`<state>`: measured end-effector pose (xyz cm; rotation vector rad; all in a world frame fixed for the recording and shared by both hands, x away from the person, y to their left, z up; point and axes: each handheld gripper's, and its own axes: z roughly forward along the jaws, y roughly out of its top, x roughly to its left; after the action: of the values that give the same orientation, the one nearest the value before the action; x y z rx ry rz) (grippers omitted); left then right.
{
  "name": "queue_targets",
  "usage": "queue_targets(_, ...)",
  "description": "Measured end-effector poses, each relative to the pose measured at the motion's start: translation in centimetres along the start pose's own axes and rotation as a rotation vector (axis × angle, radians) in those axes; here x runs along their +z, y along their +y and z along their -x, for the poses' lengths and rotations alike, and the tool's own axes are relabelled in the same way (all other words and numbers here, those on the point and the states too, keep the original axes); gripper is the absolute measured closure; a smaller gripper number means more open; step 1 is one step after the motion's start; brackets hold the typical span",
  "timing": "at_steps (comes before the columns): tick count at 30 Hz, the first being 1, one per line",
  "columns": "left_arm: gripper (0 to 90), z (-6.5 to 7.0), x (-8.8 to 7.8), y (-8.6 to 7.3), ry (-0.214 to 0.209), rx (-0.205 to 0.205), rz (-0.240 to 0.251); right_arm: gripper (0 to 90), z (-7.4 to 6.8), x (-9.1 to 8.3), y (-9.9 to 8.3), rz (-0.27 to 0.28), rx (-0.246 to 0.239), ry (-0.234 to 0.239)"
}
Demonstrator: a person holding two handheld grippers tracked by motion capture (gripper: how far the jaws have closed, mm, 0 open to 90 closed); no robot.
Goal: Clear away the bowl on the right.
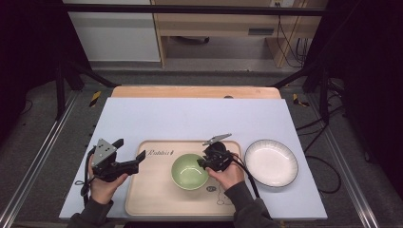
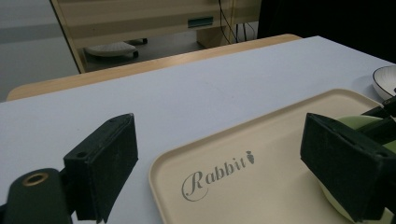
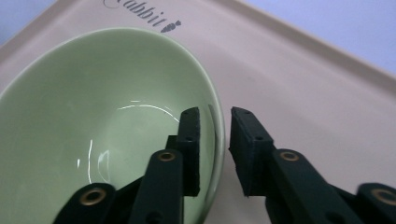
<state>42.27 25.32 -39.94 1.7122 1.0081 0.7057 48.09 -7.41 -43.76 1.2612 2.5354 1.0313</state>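
A: Sitting on the tray point(image 1: 152, 199), right of its middle, is the green bowl point(image 1: 189, 172), upright and with nothing inside that I can see.

B: And the right gripper point(image 3: 215, 135)?

A: It straddles the bowl's near-right rim, one jaw inside the bowl, the other outside over the tray. In the right gripper view a thin gap shows on each side of the rim, so the pads are slightly apart and not pinching it.

B: The tray itself?

A: Cream, with "Rabbit" printed near its far edge. It lies on a pale blue mat point(image 1: 190, 118) that covers most of the wooden table point(image 1: 195, 91).

B: What's beside it?

A: A white plate point(image 1: 271, 162) on the mat, just right of the tray, apart from the bowl.

B: The left gripper point(image 1: 129, 154)?

A: Held at the tray's left edge, jaws spread wide, nothing between them. In its own view they frame the tray's corner and the printed word.
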Motion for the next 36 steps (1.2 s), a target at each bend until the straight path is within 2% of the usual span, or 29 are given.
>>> queue_targets(2,10.7,0.0,0.0,0.0,0.0,-0.003,0.001,67.5,0.1,-0.5,-0.1,0.026,-0.024,-0.001)
queue_targets(3,10.7,0.0,0.0,0.0,-0.001,-0.003,0.002,64.8,0.0,-0.8,0.0,0.034,-0.011,-0.003)
queue_targets(5,10.7,0.0,0.0,0.0,-0.001,-0.005,0.004,60.0,0.2,-1.4,0.0,0.071,-0.04,0.001)
queue_targets(10,10.7,-0.1,-0.1,0.1,-0.001,-0.005,0.004,50.9,0.5,-3.2,-0.1,0.128,-0.026,-0.002)
queue_targets(20,10.6,-0.2,-0.1,0.1,-0.002,-0.01,0.005,30.9,1.5,-6.8,-0.8,0.289,-0.009,-0.018)
queue_targets(25,10.5,-0.2,-0.1,0.1,-0.004,-0.017,0.007,22.4,2.0,-8.0,-1.3,0.359,-0.026,-0.035)
queue_targets(31,10.4,-0.5,-0.1,0.0,0.0,-0.027,0.007,15.9,2.8,-9.2,-1.9,0.43,-0.047,-0.075)
queue_targets(36,10.3,-0.8,-0.1,-0.1,0.005,-0.034,0.004,14.5,3.5,-10.0,-2.6,0.455,-0.051,-0.109)
